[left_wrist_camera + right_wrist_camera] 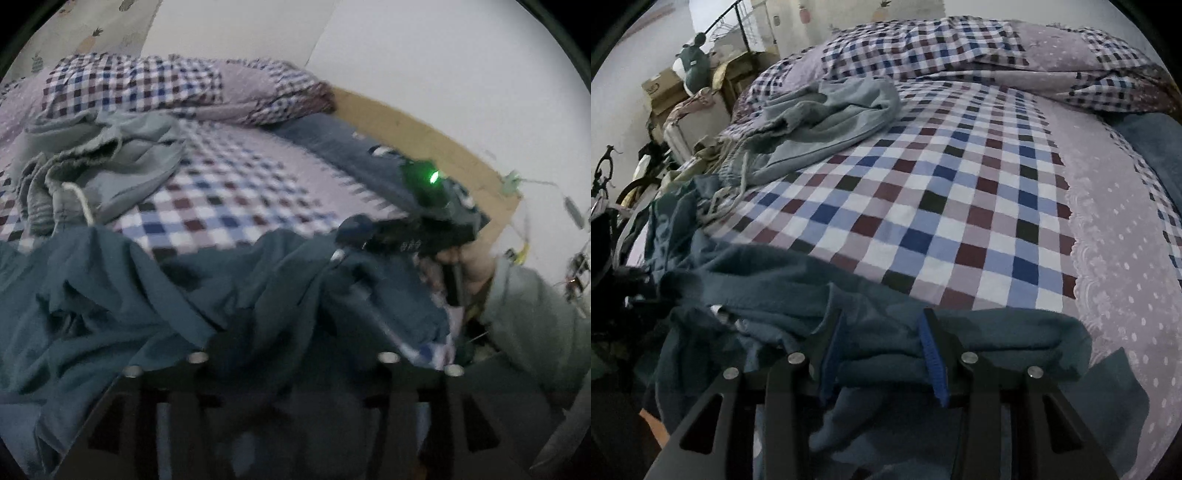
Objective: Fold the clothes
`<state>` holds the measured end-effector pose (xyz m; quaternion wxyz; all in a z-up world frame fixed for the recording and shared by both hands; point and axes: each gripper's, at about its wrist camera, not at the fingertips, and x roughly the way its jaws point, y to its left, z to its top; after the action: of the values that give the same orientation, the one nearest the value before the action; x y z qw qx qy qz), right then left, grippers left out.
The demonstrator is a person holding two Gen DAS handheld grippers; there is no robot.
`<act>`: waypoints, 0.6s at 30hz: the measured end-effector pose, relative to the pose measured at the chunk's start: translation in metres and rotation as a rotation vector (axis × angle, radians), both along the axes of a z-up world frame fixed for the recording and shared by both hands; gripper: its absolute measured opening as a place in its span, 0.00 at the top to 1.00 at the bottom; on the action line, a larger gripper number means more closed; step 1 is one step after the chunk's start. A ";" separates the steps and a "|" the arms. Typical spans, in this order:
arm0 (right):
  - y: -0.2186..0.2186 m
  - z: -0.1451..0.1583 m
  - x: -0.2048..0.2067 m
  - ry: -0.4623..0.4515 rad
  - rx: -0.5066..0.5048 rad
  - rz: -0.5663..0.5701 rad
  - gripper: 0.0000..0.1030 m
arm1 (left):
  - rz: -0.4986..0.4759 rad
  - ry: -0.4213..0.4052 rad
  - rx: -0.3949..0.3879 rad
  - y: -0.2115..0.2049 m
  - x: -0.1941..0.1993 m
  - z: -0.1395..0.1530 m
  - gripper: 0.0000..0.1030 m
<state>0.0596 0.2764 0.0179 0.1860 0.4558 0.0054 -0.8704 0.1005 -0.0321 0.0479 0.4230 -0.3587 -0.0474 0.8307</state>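
Right gripper (882, 354) is clamped on a bunched fold of the dark teal garment (997, 332) at the bed's (960, 206) near edge. Left gripper (291, 369) stands partly open, apparently holding nothing, with cloth spread just ahead and leftward.

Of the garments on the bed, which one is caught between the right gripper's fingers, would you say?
The dark teal garment bunched at the near edge of the bed, between the blue fingers. The pale grey-green garment lies crumpled farther back, untouched.
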 end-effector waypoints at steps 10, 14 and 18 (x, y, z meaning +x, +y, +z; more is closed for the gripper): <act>-0.001 -0.004 0.007 -0.013 -0.002 0.032 0.57 | -0.038 -0.071 0.014 0.006 -0.035 -0.009 0.48; -0.001 -0.004 0.007 -0.012 -0.006 0.036 0.57 | -0.032 -0.059 -0.084 0.014 -0.027 -0.018 0.88; 0.004 0.000 0.009 0.001 -0.028 0.038 0.57 | -0.004 -0.007 -0.019 0.002 -0.017 -0.004 0.95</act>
<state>0.0682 0.2806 0.0178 0.2088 0.4525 0.0021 -0.8670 0.0831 -0.0305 0.0435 0.4213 -0.3655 -0.0403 0.8290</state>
